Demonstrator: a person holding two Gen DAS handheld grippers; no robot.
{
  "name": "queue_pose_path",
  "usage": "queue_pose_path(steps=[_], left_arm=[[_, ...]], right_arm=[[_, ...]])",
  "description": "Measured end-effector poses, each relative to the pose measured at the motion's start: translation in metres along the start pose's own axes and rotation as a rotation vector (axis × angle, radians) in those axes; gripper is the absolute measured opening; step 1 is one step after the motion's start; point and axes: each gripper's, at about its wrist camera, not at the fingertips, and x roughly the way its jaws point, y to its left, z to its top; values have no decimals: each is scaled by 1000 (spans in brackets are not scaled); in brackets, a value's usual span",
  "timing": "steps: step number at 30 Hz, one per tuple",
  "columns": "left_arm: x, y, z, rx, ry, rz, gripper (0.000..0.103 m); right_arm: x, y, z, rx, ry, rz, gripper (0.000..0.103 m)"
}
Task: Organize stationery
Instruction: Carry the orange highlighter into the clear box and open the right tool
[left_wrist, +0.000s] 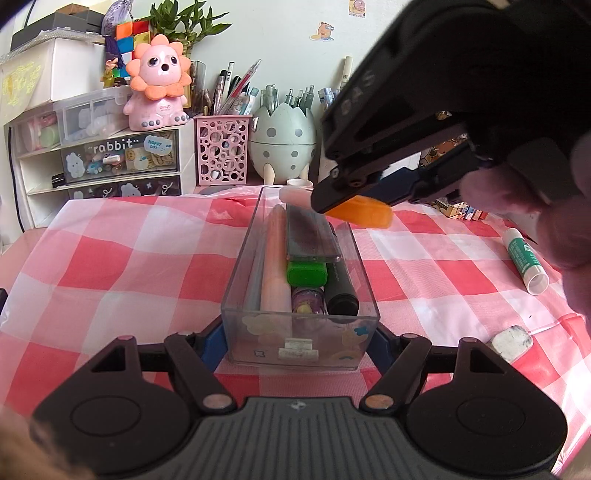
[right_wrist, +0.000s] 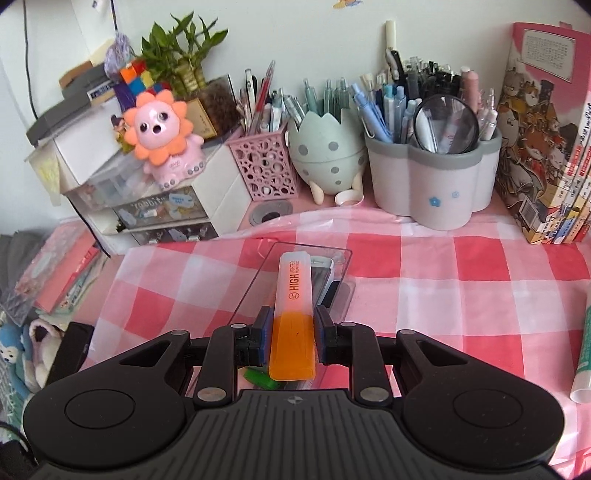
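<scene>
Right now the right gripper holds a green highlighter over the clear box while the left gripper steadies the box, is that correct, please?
Not quite: the highlighter in the right gripper is orange, not green, as the right wrist view shows. The rest stands: it is held over the clear box, and the left gripper has a finger on each side of the box's near end.

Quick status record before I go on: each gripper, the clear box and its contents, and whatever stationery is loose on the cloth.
right gripper: shut on orange highlighter, held over the box
left gripper: fingers either side of the clear box near end; contact unclear
box contents: green highlighter, black marker, pink pen, dark flat case
loose on cloth: glue stick, eraser
</scene>
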Motion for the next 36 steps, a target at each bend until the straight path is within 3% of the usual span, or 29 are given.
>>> queue_pose_path(steps=[12,18,25,31,36], left_arm=[[0,0,0,-2,-1,-2,48],[0,0,0,-1,-1,-2,48],[0,0,0,-2,-1,-3,49],[0,0,0,-2,-1,-3,48],[0,0,0,-1,-1,-3,48]], right_arm=[[17,16,8,-5,59,-6,25],[14,16,11,28,58,93,29],[10,13,11,30,43,89,29],[2,4,12,39,18,75,38],[-10,-11,11,57,-14,48,51]])
